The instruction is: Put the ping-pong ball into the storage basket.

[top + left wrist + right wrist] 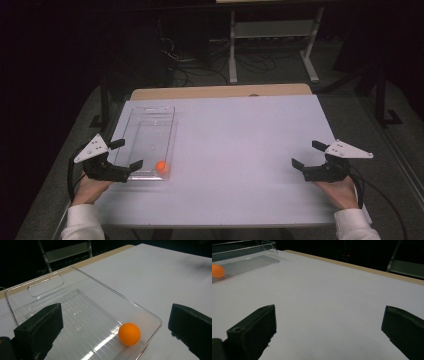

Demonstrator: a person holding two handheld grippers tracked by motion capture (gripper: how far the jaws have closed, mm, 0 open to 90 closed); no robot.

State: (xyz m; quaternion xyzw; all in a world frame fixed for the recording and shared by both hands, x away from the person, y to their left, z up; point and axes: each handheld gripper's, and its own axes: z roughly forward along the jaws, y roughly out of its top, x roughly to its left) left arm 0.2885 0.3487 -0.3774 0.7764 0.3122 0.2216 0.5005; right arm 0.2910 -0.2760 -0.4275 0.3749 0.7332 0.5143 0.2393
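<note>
At the left edge of the white table (240,150), the left gripper (125,154) is held low by the person's left hand (90,189), its jaws spread wide and nothing gripped between them. The near left corner of a clear plastic tray (142,125) is straddled by those jaws. In the left gripper view, the left gripper (115,325) is seen with one jaw over the tray's ribbed floor and the other outside its near wall, over the bare table (162,277). An orange ball (162,166) is found inside the tray (45,285), in its near right corner; the ball (129,334) rests on the floor against the near wall. A handle slot is cut into the tray's far end.

Well apart, at the table's right edge, the right gripper (306,156) is held by the right hand (340,190), jaws likewise spread wide and empty, pointed leftward over bare table. In the right gripper view, the right gripper (328,325) faces open tabletop, with the tray (244,255) and ball (217,271) seen far off at upper left.
</note>
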